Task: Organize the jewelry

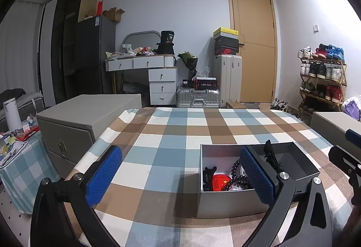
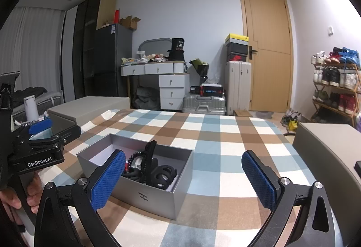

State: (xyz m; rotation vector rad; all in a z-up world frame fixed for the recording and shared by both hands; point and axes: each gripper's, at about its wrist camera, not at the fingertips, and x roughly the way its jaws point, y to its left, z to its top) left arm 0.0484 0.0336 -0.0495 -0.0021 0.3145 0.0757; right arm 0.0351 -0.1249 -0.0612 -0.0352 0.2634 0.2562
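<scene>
An open grey box (image 1: 225,204) (image 2: 158,197) stands on the checked tablecloth. It holds black hair clips (image 1: 208,175) (image 2: 162,175), a dark bead string (image 1: 239,179) (image 2: 135,156) and a red round item marked "China" (image 1: 220,182). My left gripper (image 1: 180,177) is open and empty, its right finger over the box's near side. My right gripper (image 2: 183,181) is open and empty, its left finger in front of the box. The left gripper's body shows at the left of the right wrist view (image 2: 33,145).
The checked table (image 1: 171,134) (image 2: 225,134) has grey storage boxes beside it at left (image 1: 85,116) and right (image 2: 327,147). A side table with clutter and a white bottle (image 1: 12,113) stands far left. Dresser, suitcases, door and shoe rack lie beyond.
</scene>
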